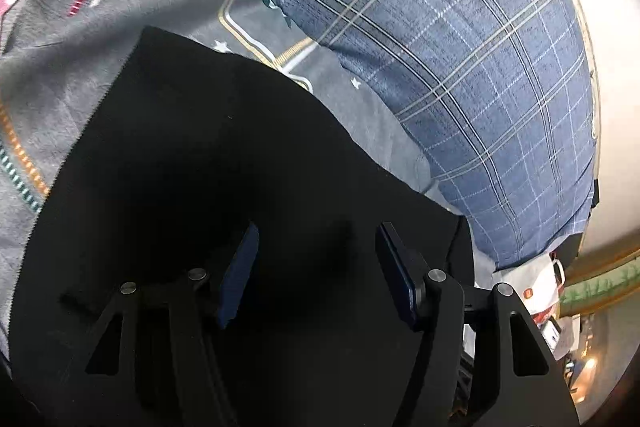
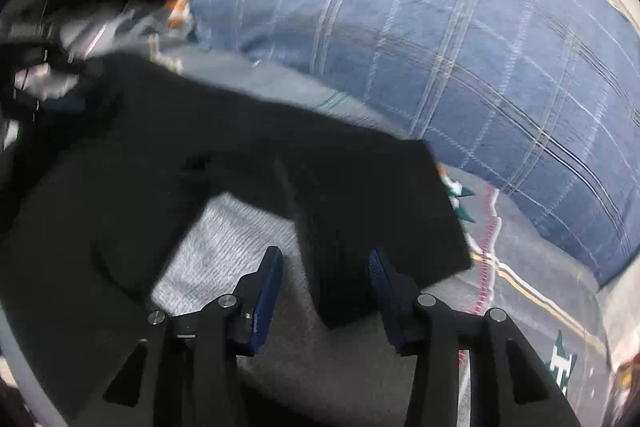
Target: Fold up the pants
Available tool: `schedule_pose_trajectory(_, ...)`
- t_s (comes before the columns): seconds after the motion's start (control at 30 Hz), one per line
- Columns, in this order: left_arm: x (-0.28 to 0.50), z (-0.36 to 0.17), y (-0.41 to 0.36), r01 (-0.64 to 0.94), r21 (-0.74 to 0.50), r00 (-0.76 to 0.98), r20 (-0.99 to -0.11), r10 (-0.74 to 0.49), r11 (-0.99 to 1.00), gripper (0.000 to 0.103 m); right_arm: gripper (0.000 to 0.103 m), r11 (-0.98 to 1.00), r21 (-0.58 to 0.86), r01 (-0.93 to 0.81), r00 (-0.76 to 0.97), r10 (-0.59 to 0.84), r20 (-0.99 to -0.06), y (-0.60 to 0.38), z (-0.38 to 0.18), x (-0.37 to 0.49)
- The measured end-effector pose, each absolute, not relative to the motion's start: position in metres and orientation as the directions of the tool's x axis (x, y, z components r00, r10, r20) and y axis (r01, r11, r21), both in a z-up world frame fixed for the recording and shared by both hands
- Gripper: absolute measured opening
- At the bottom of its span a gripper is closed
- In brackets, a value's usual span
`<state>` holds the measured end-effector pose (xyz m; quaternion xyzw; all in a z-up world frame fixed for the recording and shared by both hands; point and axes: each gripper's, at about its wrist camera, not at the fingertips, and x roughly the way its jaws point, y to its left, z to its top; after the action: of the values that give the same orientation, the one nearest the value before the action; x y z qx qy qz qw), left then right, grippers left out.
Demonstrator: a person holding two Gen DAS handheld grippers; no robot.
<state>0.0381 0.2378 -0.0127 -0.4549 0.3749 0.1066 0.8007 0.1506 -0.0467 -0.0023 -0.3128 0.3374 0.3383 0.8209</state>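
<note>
The black cloth pants (image 2: 360,195) are seen just ahead of the right gripper (image 2: 325,267), fingers apart, nothing held. The fold could be pulled undone if snagged.

Pants (image 1: 208,155) lie on the bedspread (image 1: 60,75), pillow (image 1: 460,47) behind them.
</note>
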Motion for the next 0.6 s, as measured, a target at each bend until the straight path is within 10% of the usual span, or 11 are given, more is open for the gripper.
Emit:
schedule_pose_trajectory(0.13,0.041,-0.016,0.236,-0.511,-0.642,0.683,-0.707,-0.184,0.572,0.060,0.039,0.577,-0.348,-0.739,0.593,0.311,-0.743,-0.043,-0.007,0.155)
schedule_pose_trajectory(0.2,0.041,-0.017,0.236,-0.511,-0.645,0.682,-0.707,-0.187,0.569,0.060,0.007,0.642,-0.346,-0.684,0.621,0.264,-0.738,-0.049,-0.004,0.166)
schedule_pose_trajectory(0.27,0.041,-0.017,0.237,-0.509,-0.646,0.684,-0.705,-0.189,0.568,0.060,0.007,0.725,-0.281,-0.629,0.653,0.296,-0.697,-0.067,0.015,0.172)
schedule_pose_trajectory(0.6,0.045,-0.018,0.235,-0.505,-0.627,0.675,-0.715,-0.181,0.594,0.060,0.007,0.524,0.708,-0.474,0.538,0.809,-0.239,-0.241,0.077,0.184)
